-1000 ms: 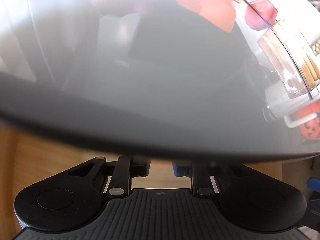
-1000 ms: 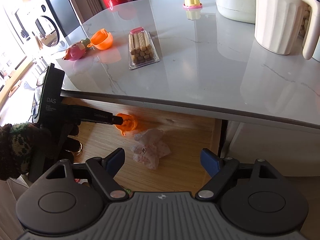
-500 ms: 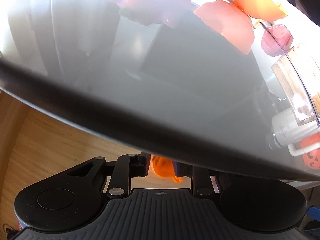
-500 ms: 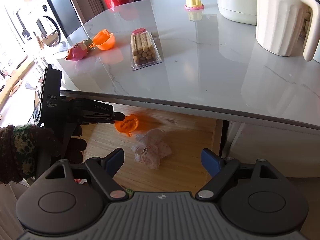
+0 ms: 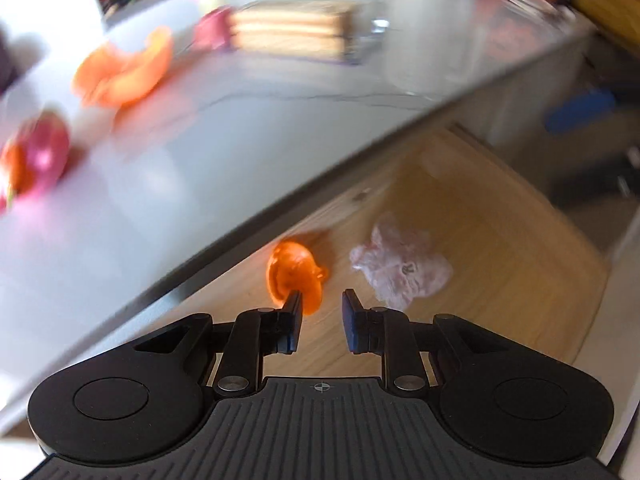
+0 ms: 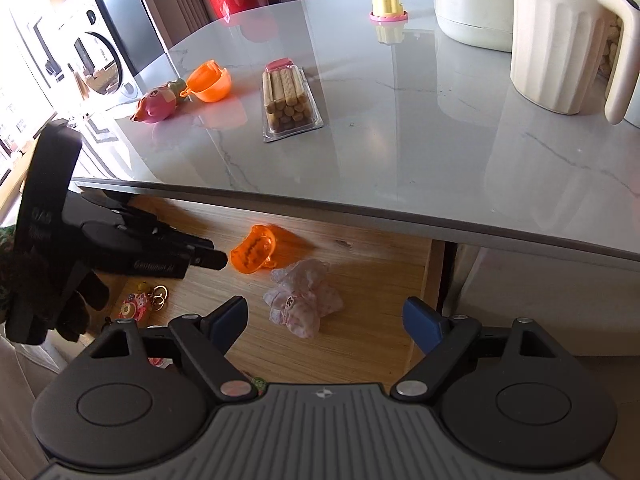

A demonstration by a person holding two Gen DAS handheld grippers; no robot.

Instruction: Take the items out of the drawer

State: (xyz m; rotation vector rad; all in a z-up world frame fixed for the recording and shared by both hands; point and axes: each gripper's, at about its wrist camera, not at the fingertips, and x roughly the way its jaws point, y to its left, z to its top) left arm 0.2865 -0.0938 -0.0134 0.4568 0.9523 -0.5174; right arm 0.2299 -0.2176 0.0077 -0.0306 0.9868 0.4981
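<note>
The wooden drawer (image 6: 380, 276) stands pulled out under the grey marble counter. On its floor lie an orange half-shell (image 6: 254, 250) and a crumpled pink-white cloth item (image 6: 304, 304). In the left wrist view, my left gripper (image 5: 320, 304) is open by a narrow gap with only wood showing between its pads. The orange half-shell (image 5: 294, 276) sits right at the left fingertip and the cloth item (image 5: 400, 268) lies to its right. In the right wrist view, the left gripper (image 6: 216, 258) points at the shell from the left. My right gripper (image 6: 324, 312) hovers wide open over the cloth.
The counter (image 6: 400, 160) carries a second orange shell (image 6: 208, 80), a pink toy (image 6: 154, 104), a biscuit pack (image 6: 288, 100), a pudding cup (image 6: 388, 8), a white pot (image 6: 472, 12) and a cream jug (image 6: 560, 40). Small keychain trinkets (image 6: 136, 304) lie at the drawer's left.
My left gripper has drawn back and risen from under the counter edge, so its view now shows the countertop and drawer floor. The orange shell and the right gripper have hardly moved.
</note>
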